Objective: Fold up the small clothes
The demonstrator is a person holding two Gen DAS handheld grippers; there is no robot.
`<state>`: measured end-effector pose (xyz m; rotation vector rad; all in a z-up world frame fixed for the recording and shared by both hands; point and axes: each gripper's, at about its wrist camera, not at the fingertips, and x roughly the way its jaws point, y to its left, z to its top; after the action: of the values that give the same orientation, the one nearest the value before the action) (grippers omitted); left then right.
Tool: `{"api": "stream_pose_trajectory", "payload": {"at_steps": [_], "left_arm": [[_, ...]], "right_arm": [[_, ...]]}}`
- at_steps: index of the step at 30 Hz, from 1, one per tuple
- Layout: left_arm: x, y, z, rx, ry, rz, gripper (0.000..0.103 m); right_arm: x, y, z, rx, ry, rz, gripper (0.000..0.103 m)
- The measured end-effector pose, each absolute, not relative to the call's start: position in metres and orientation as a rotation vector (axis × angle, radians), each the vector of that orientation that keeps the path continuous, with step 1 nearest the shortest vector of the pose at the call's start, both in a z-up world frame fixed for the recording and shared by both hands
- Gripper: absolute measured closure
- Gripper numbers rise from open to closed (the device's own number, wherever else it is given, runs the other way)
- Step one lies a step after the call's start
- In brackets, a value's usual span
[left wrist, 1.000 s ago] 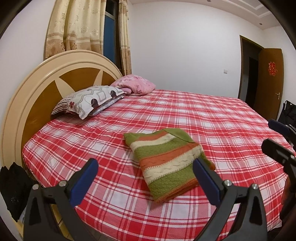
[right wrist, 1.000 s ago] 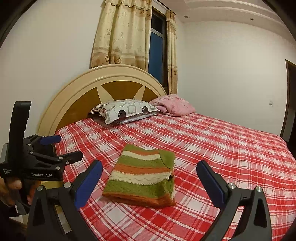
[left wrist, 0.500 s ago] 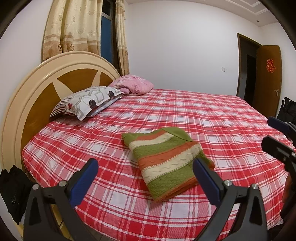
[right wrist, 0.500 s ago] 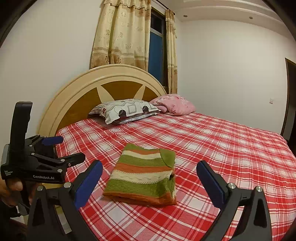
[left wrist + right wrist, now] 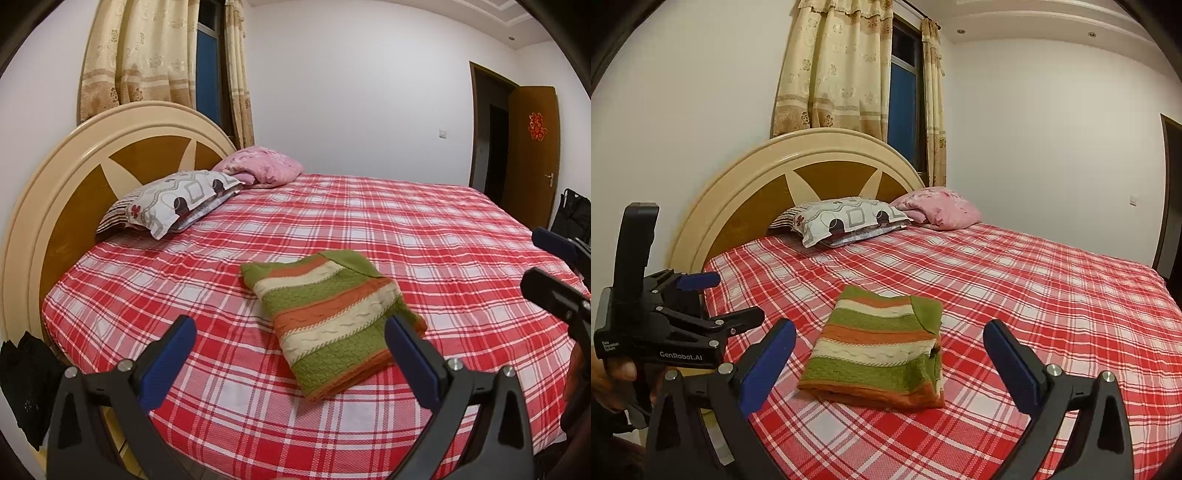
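A small knitted sweater (image 5: 328, 314) with green, orange and cream stripes lies folded into a compact rectangle on the red plaid bed (image 5: 424, 229). It also shows in the right wrist view (image 5: 879, 347). My left gripper (image 5: 290, 343) is open and empty, held back above the near edge of the bed, short of the sweater. My right gripper (image 5: 889, 349) is open and empty too, also back from the sweater. The left gripper shows at the left of the right wrist view (image 5: 713, 299), and the right gripper at the right edge of the left wrist view (image 5: 554, 266).
A patterned pillow (image 5: 177, 201) and a pink bundle (image 5: 264, 166) lie by the round headboard (image 5: 48, 206). Curtains (image 5: 147, 55) hang behind it. A brown door (image 5: 532, 155) stands open at the far right. Dark fabric (image 5: 22, 384) hangs at the bed's left corner.
Both grippers have stayed open and almost still. The views have shifted only slightly; the folded sweater has not moved.
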<state>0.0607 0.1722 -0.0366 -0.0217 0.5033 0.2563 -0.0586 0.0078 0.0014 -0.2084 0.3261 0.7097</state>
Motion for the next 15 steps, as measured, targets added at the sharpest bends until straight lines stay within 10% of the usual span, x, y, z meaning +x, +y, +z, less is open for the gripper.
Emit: {"api": "stream_pose_trajectory", "payload": {"at_steps": [15], "left_arm": [[0.0609, 0.1715, -0.0385, 0.0, 0.494, 0.279, 0.0]], "right_arm": [[-0.0566, 0.0079, -0.0026, -0.212, 0.335, 0.73, 0.001]]}}
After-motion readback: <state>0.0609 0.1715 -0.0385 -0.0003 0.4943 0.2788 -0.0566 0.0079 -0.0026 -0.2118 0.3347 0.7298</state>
